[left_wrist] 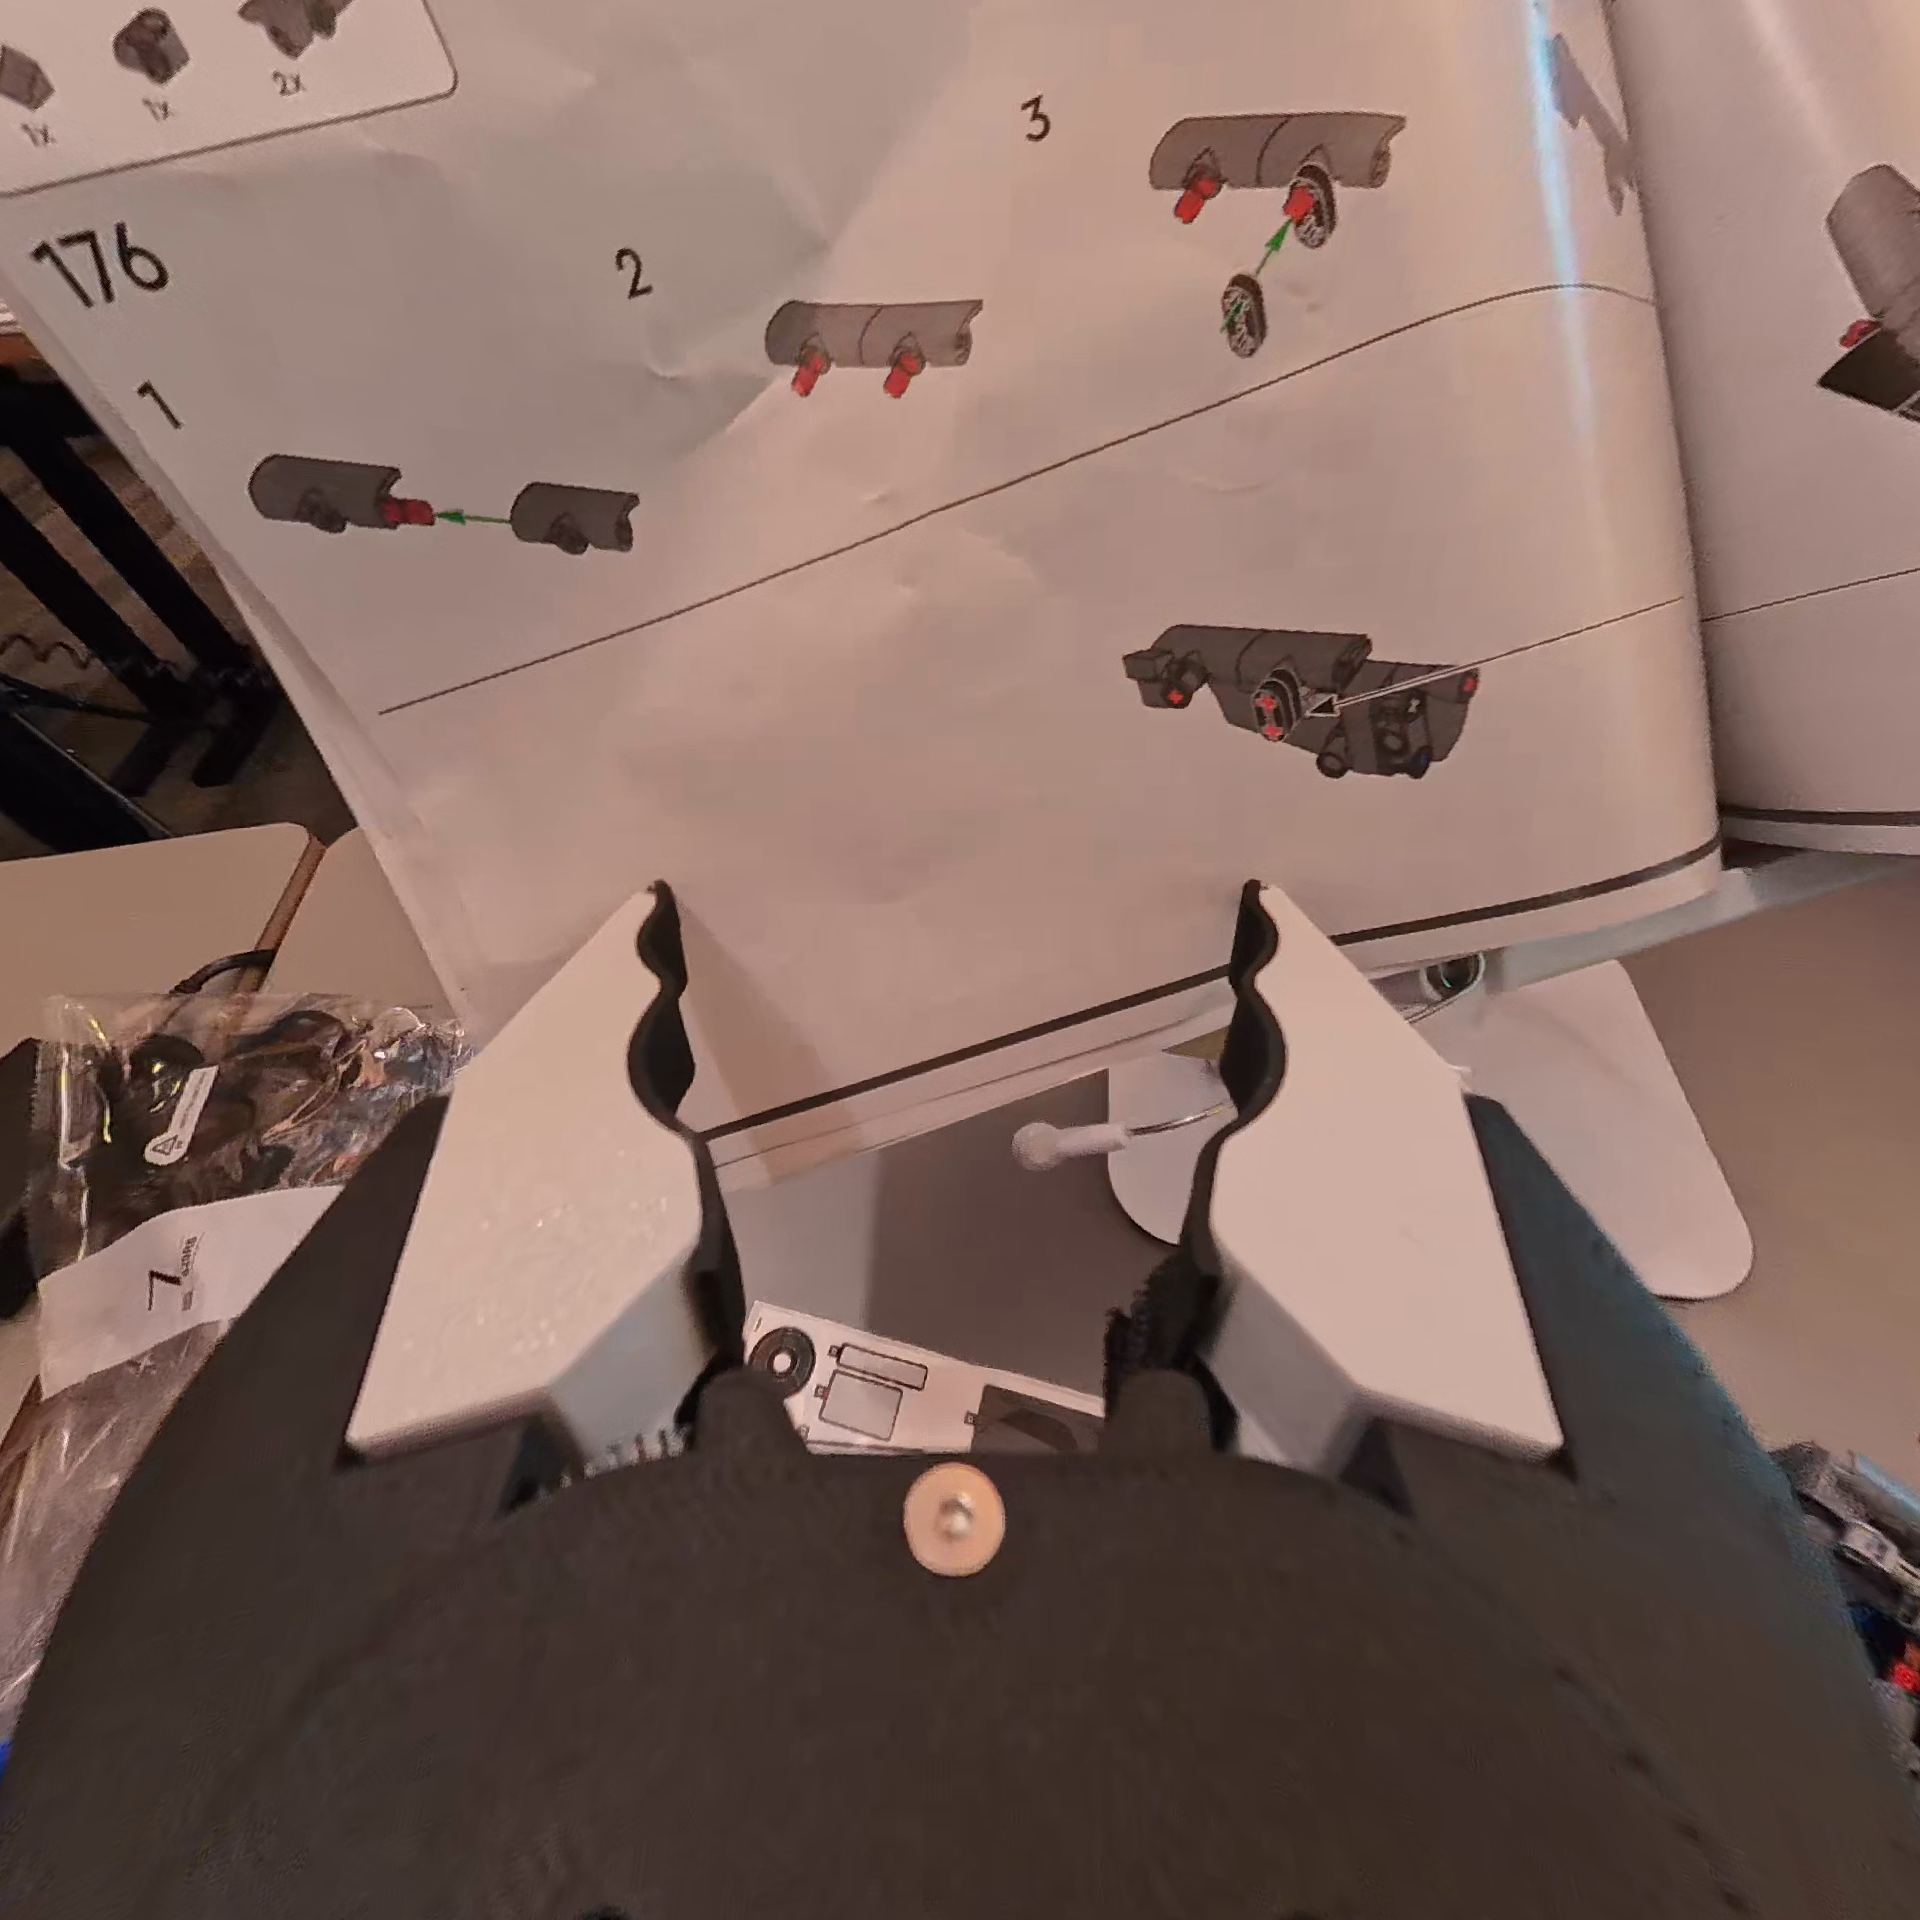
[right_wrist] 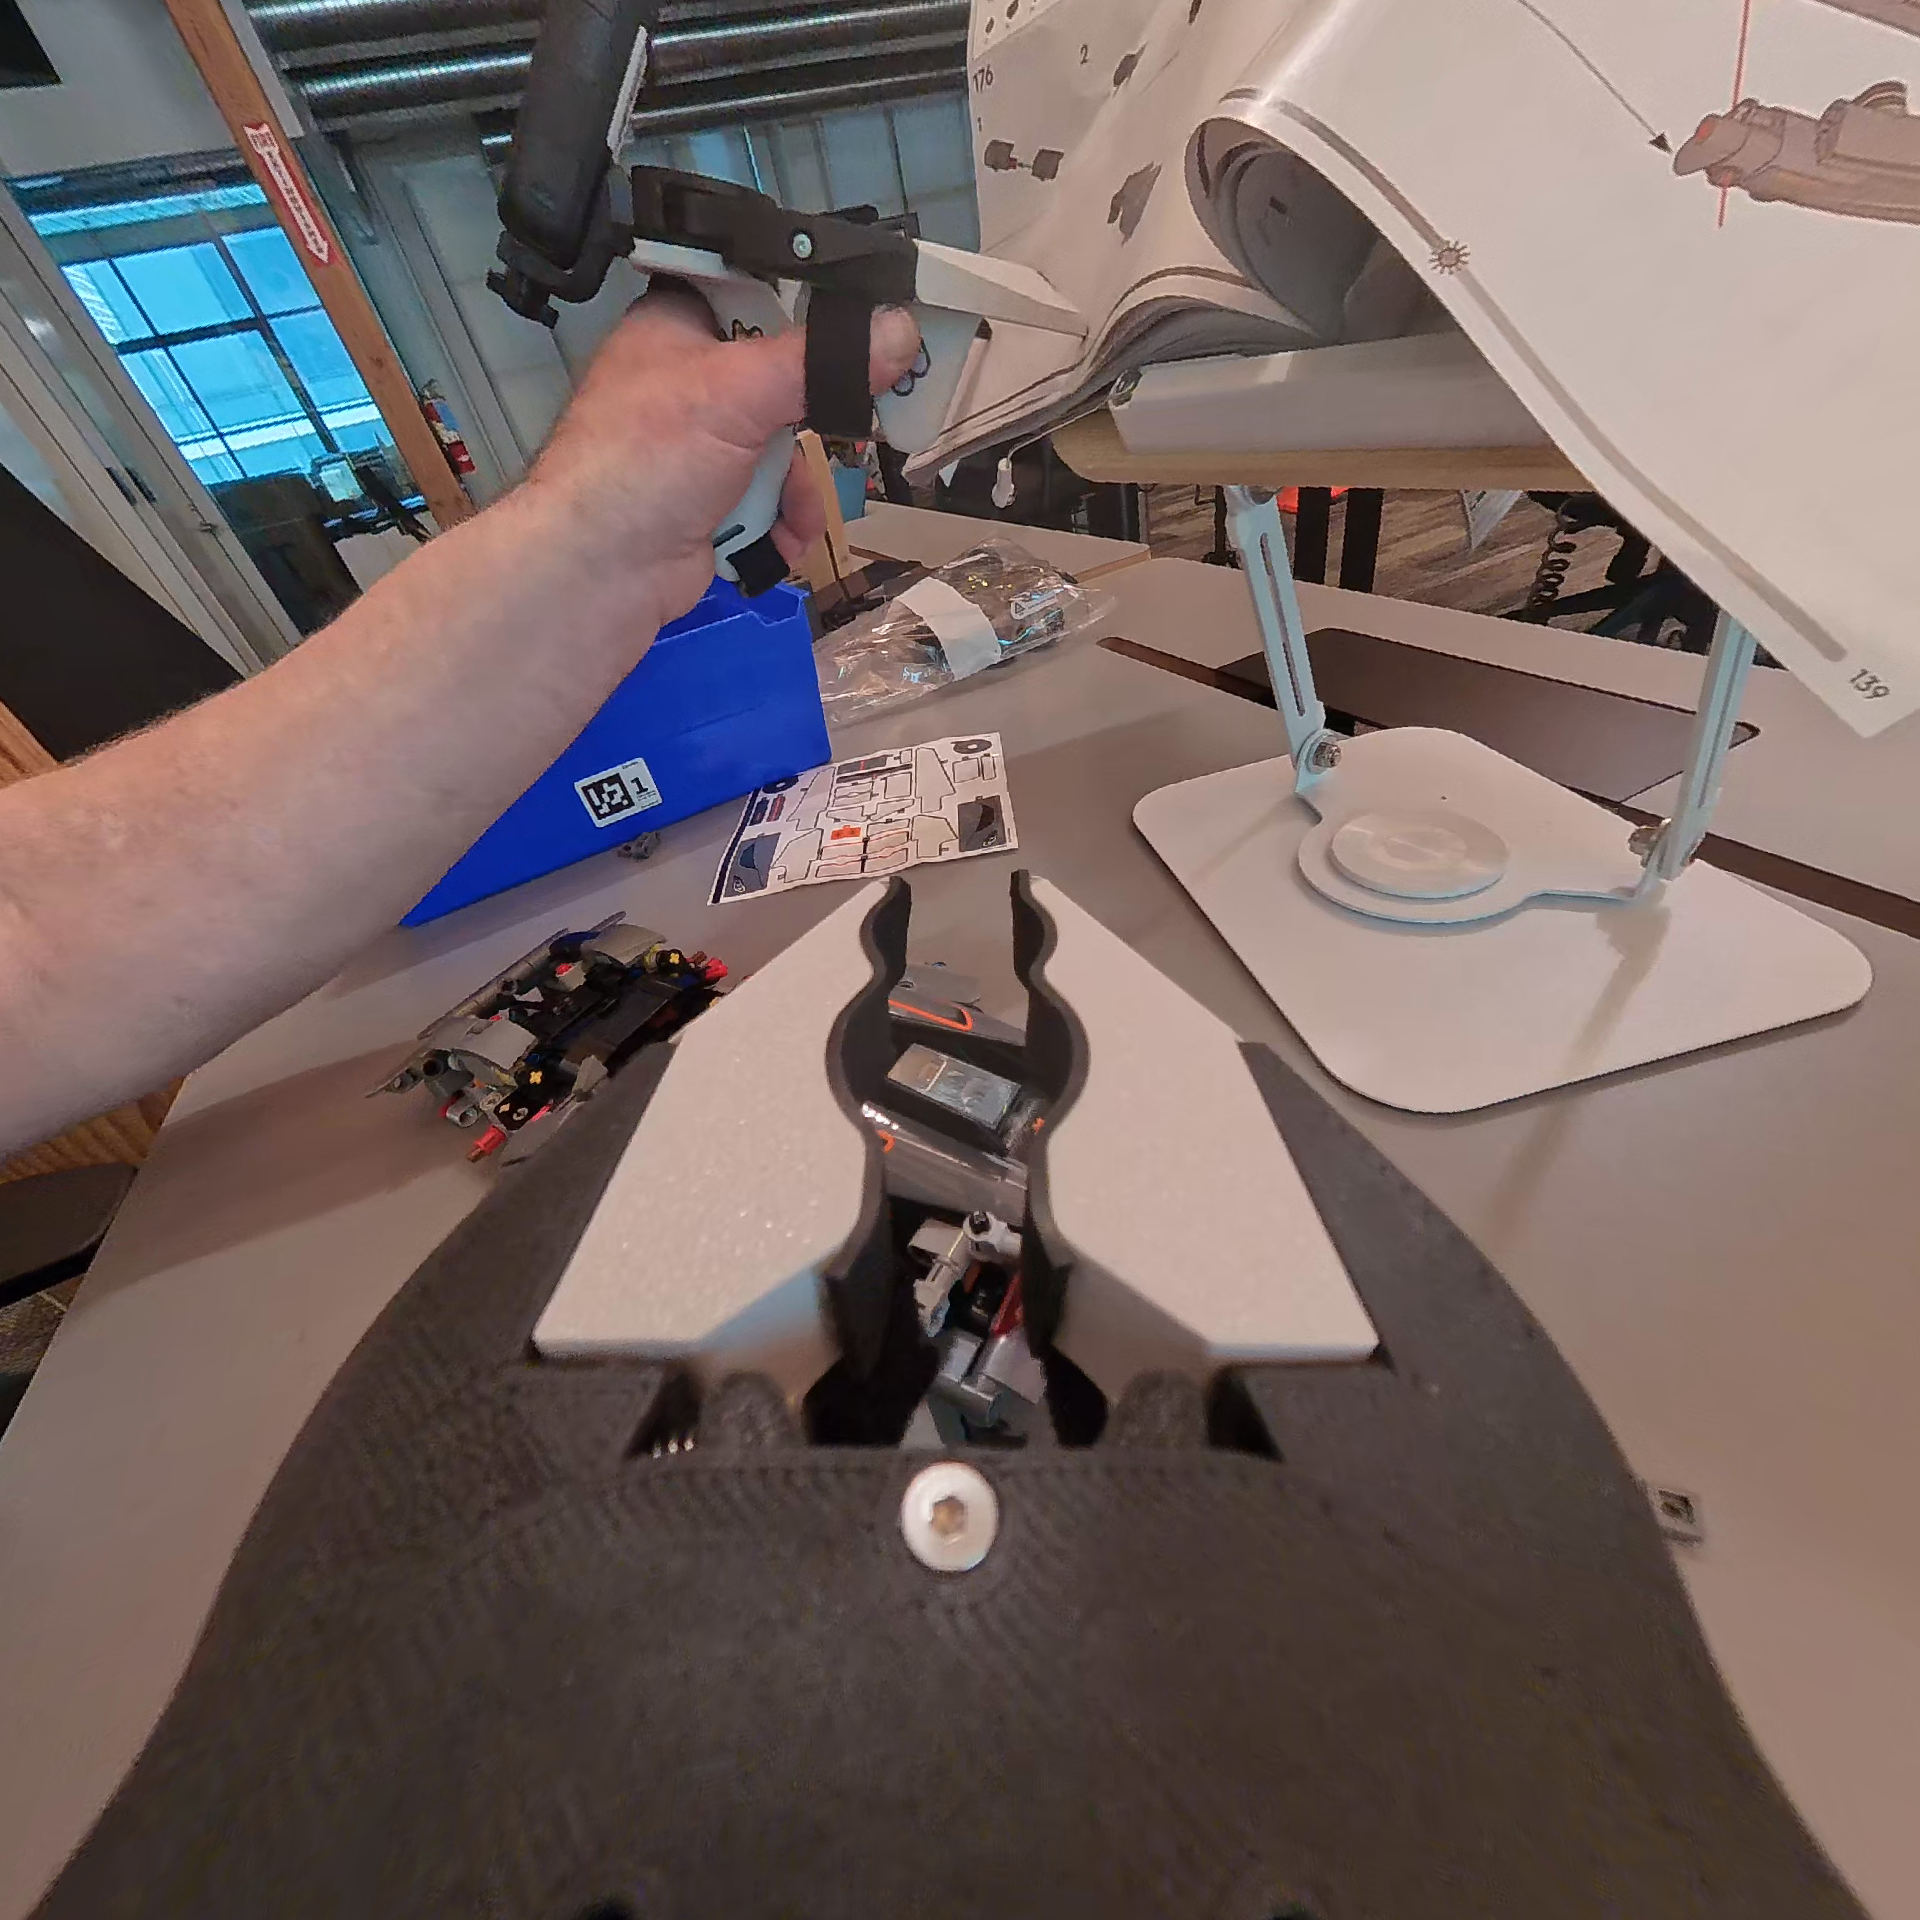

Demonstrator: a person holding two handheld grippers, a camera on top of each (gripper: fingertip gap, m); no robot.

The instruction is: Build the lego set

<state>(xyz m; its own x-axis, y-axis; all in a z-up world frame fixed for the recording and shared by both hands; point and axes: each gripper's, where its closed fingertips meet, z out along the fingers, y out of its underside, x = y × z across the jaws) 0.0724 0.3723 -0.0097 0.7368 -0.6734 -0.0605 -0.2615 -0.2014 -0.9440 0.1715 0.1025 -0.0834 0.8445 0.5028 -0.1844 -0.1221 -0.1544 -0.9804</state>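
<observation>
A: What does the left wrist view show that the right one does not?

B: The left gripper (left_wrist: 951,904) close up, its fingers spread wide with nothing between them. They point at the open instruction booklet (left_wrist: 935,520), whose page of drawn grey-and-red assembly steps fills most of the view. The fingertips sit near the page's lower edge; whether they touch it, I cannot tell. A clear bag of dark parts (left_wrist: 208,1101) lies on the surface to the left.

A: And the right wrist view?

B: It shows the whole scene. The right gripper (right_wrist: 961,894) hangs low over the grey surface (right_wrist: 1558,1299), fingers drawn near together but with a gap between the tips. Behind and below that gap lies a grey Lego assembly with orange trim (right_wrist: 951,1049); whether the fingers grip it, I cannot tell. A second, partly built Lego chassis (right_wrist: 551,1023) lies on the surface left of the fingers, apart from them.

A: Anything else there?

B: A sticker sheet (right_wrist: 868,816), a blue bin (right_wrist: 665,748), a white book stand (right_wrist: 1507,935) holding the booklet, and a person's hand (right_wrist: 686,436) raising the left gripper toward the pages.
</observation>
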